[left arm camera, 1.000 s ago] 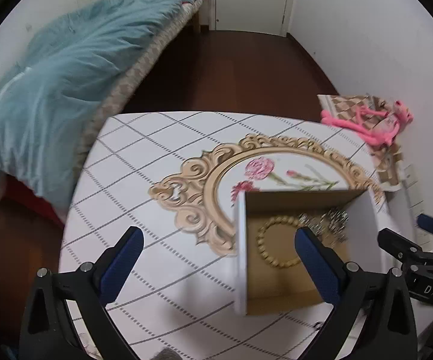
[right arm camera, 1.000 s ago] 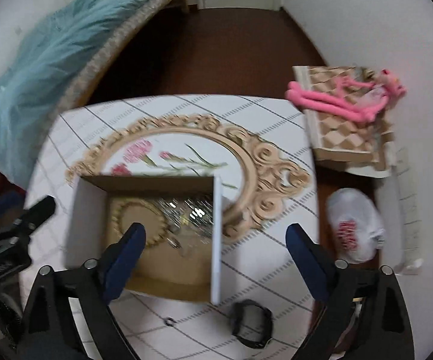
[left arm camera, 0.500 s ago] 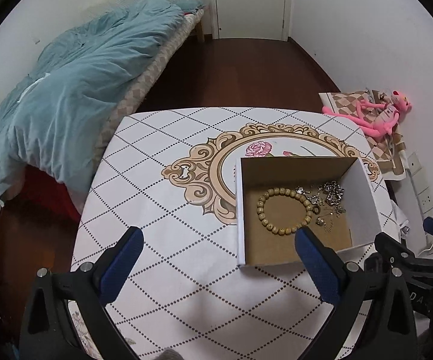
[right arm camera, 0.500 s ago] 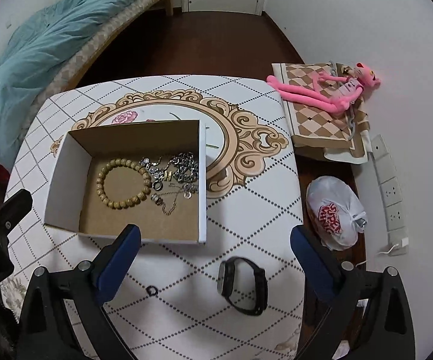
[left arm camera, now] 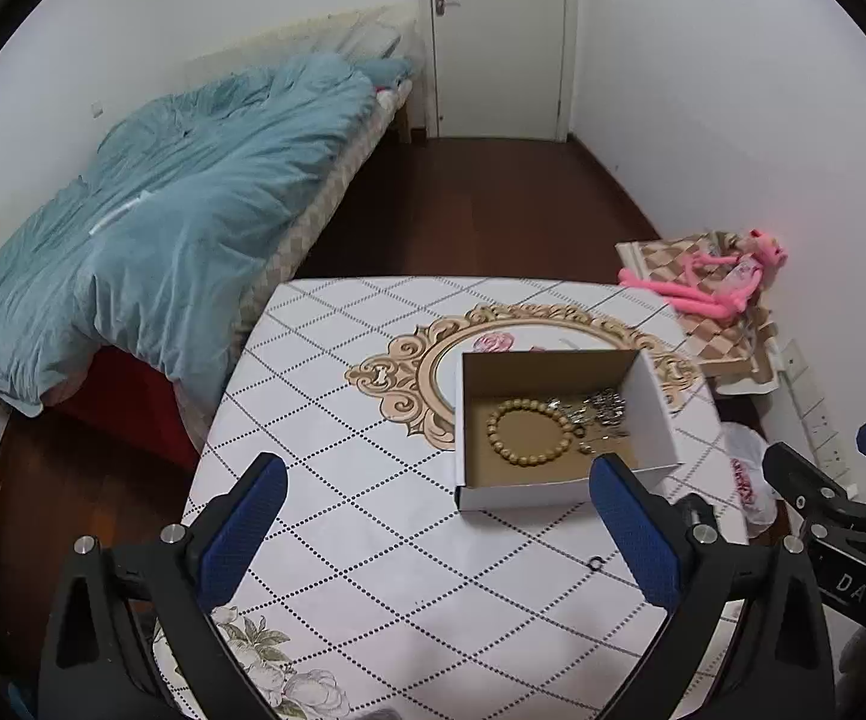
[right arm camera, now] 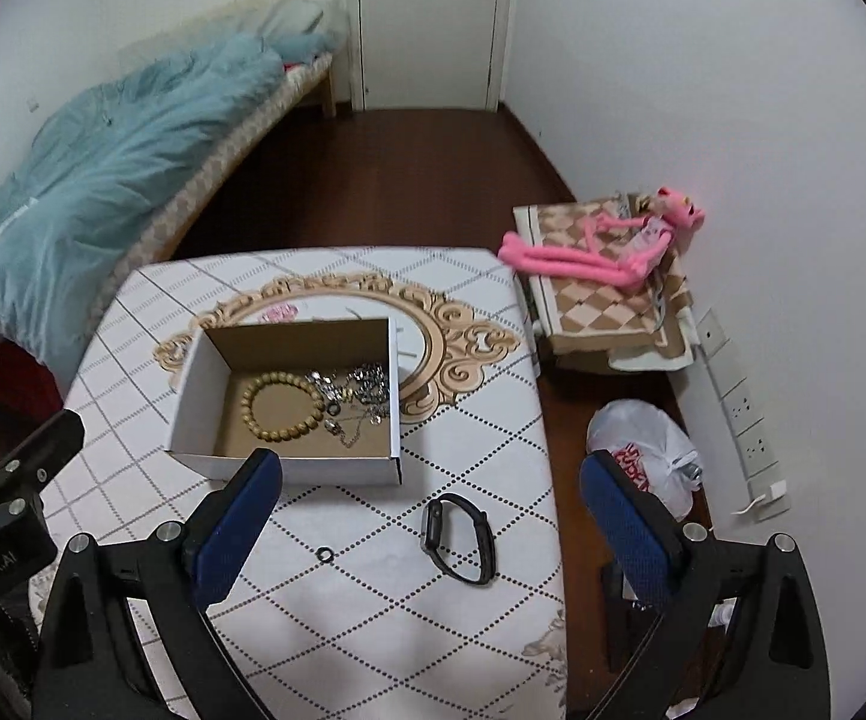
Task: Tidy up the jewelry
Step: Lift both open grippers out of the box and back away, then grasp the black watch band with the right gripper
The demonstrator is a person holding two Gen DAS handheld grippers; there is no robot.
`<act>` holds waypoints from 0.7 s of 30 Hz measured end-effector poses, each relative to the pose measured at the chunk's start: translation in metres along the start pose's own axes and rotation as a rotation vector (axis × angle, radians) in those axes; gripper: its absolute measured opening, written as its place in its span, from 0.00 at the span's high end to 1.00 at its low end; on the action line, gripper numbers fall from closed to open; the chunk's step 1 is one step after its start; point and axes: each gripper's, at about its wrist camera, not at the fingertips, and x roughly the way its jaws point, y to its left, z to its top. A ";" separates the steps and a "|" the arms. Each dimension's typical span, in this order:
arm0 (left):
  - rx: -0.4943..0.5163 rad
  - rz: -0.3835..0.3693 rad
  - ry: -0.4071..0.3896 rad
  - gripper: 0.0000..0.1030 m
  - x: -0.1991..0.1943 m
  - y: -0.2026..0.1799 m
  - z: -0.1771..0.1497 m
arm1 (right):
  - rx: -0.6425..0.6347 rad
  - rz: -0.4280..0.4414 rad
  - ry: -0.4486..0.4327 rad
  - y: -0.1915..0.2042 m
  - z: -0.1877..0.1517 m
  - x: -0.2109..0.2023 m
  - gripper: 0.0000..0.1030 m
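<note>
Both the left claw point(left arm camera: 439, 531) and right claw point(right arm camera: 433, 519) gape wide and empty near the box point(right arm camera: 289, 468), with the watch point(right arm camera: 460, 540) just beside it.

A table with a white cloth point(right arm camera: 481, 438) carries the things; the cloth has a pattern of dotted diamonds and a golden ornate oval frame with pink flowers printed in the middle. On it stands an open white cardboard box with brown inside point(right arm camera: 289, 468), partly over the printed frame. In front of the box, directly on the cloth, lie a black smartwatch with its strap curled point(right arm camera: 459, 538) and, to its left and apart from it, a small black ring point(right arm camera: 325, 554). In the left wrist view the same box point(left arm camera: 523, 495) and ring point(left arm camera: 595, 563) are seen on the cloth point(left arm camera: 373, 516)
</note>
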 end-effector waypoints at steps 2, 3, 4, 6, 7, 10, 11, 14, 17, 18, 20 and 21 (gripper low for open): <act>-0.006 0.000 -0.011 0.00 -0.012 0.001 -0.002 | 0.002 -0.001 -0.026 -0.001 -0.002 -0.014 0.02; -0.008 -0.003 -0.020 0.00 -0.018 0.001 -0.002 | 0.001 -0.005 -0.042 -0.001 -0.003 -0.021 0.02; -0.007 -0.006 -0.026 0.00 -0.023 0.001 -0.003 | 0.002 -0.007 -0.051 -0.001 -0.004 -0.026 0.02; 0.000 -0.009 -0.036 0.00 -0.032 -0.001 -0.004 | 0.009 0.002 -0.070 -0.002 -0.006 -0.039 0.02; 0.004 -0.009 -0.040 0.00 -0.035 -0.001 -0.005 | 0.010 0.002 -0.079 -0.002 -0.007 -0.043 0.02; 0.008 -0.010 -0.047 0.00 -0.042 -0.002 -0.006 | 0.016 0.008 -0.103 -0.002 -0.009 -0.055 0.02; 0.007 -0.008 -0.048 0.00 -0.043 -0.002 -0.007 | 0.023 0.016 -0.104 -0.002 -0.010 -0.057 0.02; -0.007 -0.010 -0.032 0.00 -0.040 -0.002 -0.009 | 0.048 0.038 -0.096 -0.006 -0.012 -0.058 0.02; -0.007 -0.015 -0.006 0.00 -0.029 -0.005 -0.016 | 0.083 0.049 -0.063 -0.016 -0.018 -0.047 0.02; -0.005 -0.012 0.004 0.00 -0.023 -0.007 -0.019 | 0.098 0.040 -0.044 -0.022 -0.021 -0.039 0.02; 0.008 -0.005 0.030 0.00 -0.008 -0.011 -0.026 | 0.136 0.036 -0.005 -0.035 -0.028 -0.020 0.02; 0.012 0.001 0.048 0.00 -0.001 -0.014 -0.030 | 0.153 0.034 0.018 -0.042 -0.032 -0.010 0.02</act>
